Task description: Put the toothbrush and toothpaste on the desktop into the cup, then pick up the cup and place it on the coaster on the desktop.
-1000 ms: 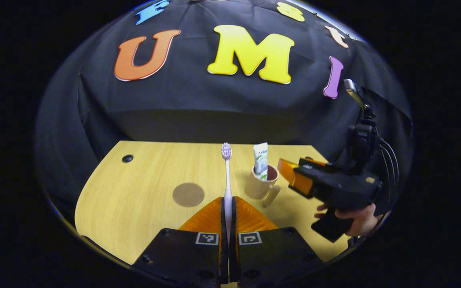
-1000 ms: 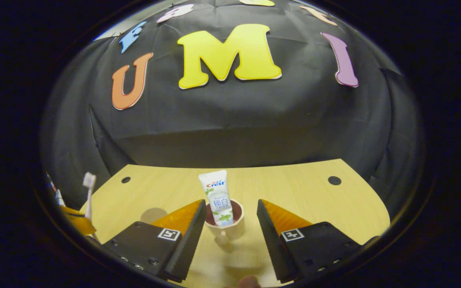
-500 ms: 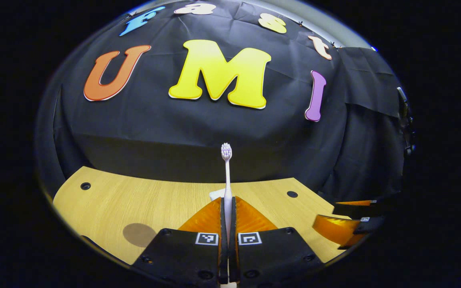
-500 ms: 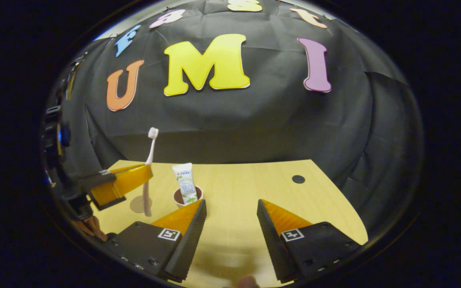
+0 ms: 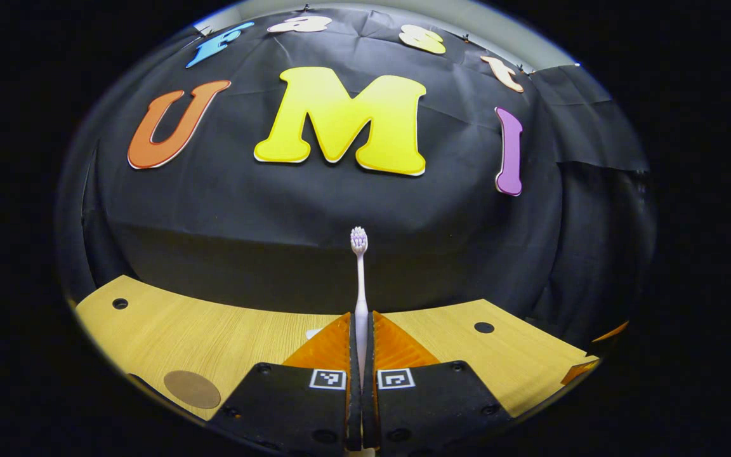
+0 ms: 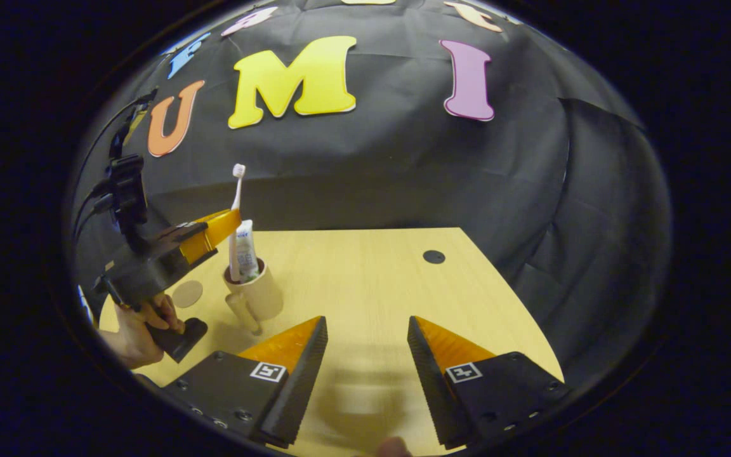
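The toothbrush point(image 5: 360, 279) stands upright, bristles at the top, with its handle clamped between the two closed fingers of the left gripper point(image 5: 362, 330). In the right gripper view the brush point(image 6: 236, 209) is over the cup point(image 6: 257, 293), its lower end down inside the mouth, just beside the toothpaste point(image 6: 246, 250). Whether the end touches the bottom of the cup cannot be told.

The toothpaste tube stands in the cup, leaning slightly, with its upper half above the rim. The cup is tan, with a dark inside and a handle turned toward the near edge of the desk point(image 6: 365, 285). It rests on the desk, near the left side of that view.

The coaster point(image 6: 187, 294), a flat brown disc, lies on the desk beyond the cup and apart from it, partly hidden by the left gripper point(image 6: 223, 225). In the left gripper view the coaster point(image 5: 191, 389) sits low and to the left, near the desk's edge.

A hand point(image 6: 140, 324) holds the left gripper by its black grip, and cables run up from its top.

The right gripper point(image 6: 365, 336) is open, its orange-and-black fingers spread wide with nothing between them. It hangs over bare desk to the right of the cup, well apart from it. A dark round hole point(image 6: 433, 256) shows in the desk toward the far right corner.
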A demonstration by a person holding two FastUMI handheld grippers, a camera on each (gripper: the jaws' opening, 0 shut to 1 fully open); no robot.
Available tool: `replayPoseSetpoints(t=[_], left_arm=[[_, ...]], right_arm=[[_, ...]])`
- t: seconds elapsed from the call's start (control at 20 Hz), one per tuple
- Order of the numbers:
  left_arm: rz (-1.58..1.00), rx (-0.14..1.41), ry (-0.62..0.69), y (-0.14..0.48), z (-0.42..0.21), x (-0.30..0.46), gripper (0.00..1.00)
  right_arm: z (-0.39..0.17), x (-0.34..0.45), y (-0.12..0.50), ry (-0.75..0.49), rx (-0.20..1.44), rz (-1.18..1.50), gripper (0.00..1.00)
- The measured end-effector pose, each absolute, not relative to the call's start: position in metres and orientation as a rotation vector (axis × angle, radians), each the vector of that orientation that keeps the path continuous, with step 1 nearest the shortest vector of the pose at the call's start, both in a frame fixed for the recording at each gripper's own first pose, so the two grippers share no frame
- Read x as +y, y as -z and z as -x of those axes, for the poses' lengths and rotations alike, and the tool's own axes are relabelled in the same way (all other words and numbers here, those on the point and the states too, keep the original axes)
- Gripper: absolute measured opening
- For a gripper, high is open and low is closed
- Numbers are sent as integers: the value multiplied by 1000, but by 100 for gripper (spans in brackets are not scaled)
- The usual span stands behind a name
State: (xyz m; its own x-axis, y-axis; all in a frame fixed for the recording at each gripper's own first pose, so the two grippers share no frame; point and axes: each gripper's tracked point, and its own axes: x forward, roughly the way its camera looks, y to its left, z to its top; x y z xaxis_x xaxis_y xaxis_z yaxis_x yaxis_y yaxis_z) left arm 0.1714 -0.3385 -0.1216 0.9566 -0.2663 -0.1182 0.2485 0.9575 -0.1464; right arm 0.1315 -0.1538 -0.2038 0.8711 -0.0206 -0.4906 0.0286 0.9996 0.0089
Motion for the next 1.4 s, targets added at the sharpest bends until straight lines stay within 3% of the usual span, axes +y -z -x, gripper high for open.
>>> replayPoseSetpoints(t=[0.35, 0.5, 0.6, 0.85, 1.0, 1.05, 1.1, 1.15, 1.3, 1.4], left_arm=[[140, 154, 187, 145, -169, -331, 7], [144, 173, 179, 153, -167, -330, 15], [143, 186, 174, 157, -164, -328, 27], [148, 155, 176, 134, -153, -317, 41], [141, 113, 165, 103, -138, -298, 68], [136, 100, 157, 93, -132, -291, 82], [131, 93, 157, 85, -125, -283, 76], [129, 92, 152, 77, -117, -274, 77], [136, 90, 87, 59, -98, -232, 100], [129, 94, 56, 51, -84, -206, 98]], right_arm=[[-134, -156, 214, 42, 550, -53, 75], [-134, -155, 216, 46, 557, -50, 75], [-134, -155, 218, 54, 568, -66, 75], [-133, -144, 219, 42, 574, -58, 75], [-134, -129, 213, 28, 569, -55, 75], [-135, -123, 212, 23, 575, -46, 75], [-135, -118, 212, 20, 585, -31, 75], [-135, -112, 210, 11, 595, -22, 76], [-138, -84, 198, -31, 617, -12, 79], [-141, -66, 190, -56, 621, 5, 85]])
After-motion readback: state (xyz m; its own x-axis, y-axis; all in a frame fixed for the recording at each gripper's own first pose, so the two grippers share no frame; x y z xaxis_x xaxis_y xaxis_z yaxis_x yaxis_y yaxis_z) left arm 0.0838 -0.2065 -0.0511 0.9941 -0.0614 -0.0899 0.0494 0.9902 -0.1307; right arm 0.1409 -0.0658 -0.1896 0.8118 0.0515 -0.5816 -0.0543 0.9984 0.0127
